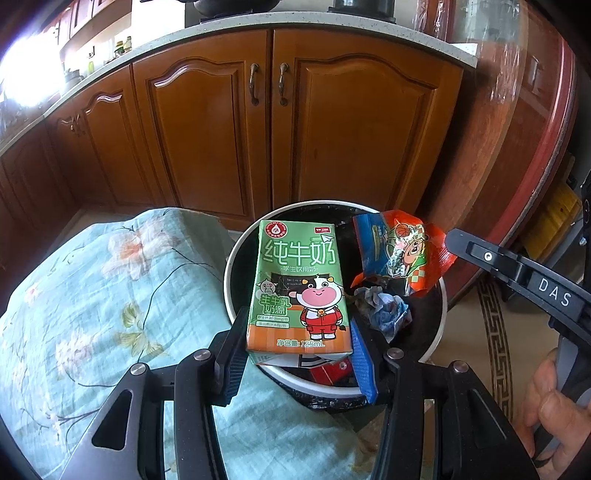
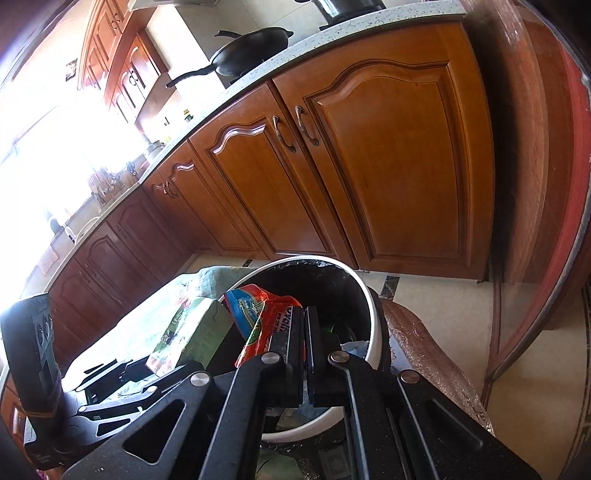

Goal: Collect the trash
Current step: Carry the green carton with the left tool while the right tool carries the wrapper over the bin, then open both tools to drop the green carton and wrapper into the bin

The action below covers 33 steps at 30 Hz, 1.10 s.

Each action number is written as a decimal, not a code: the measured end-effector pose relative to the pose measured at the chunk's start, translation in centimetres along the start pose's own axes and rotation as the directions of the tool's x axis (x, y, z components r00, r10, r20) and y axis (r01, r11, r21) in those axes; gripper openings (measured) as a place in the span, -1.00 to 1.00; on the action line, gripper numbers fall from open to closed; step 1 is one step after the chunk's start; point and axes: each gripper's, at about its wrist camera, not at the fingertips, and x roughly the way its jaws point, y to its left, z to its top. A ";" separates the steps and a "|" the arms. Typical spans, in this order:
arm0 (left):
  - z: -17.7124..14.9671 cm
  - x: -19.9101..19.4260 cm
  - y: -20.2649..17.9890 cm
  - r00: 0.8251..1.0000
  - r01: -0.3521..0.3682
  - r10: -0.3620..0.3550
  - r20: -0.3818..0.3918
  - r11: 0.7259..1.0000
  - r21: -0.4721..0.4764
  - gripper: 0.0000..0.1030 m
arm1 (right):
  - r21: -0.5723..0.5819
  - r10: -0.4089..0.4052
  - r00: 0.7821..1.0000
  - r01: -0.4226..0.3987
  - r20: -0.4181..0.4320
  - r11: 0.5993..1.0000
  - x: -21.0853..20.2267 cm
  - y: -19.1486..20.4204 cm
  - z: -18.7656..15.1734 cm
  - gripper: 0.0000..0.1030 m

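left wrist view: left hand-held gripper is clamped on a green milk carton, pads pressing both sides of its lower half. carton sits upright over the near rim of a white trash bin w/ a black liner. carton's bottom edge hides part of what's under it, there's something red down there but can't tell what it is.

in the same view the right hand-held gripper comes in from the right, jaws together on an orange and blue snack wrapper that hangs over the bin opening. below the wrapper there's a crumpled blue-grey wad inside the bin, can't make out if it's paper or plastic. a bit of a hand shows at the right edge, mostly cut off.

right wrist view is tilted: wrapper is pinched in the closed jaws, only its upper part shows, the rest is behind the fingers. carton is just left of it, print too blurred to read. bin interior is dark, contents hard to see there. left gripper's body is a black blob at the far left, cropped.

floral cloth covers something beside the bin on its left. wood cabinets behind, a wok up on the counter. window side is totally blown out, no detail.
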 end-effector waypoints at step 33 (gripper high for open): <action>0.3 0.8 0.2 0.999 0.000 -0.001 -0.033 0.999 -0.043 0.06 | 0.036 0.023 0.999 -0.022 -0.029 0.999 0.9 -0.5 -0.1 -0.15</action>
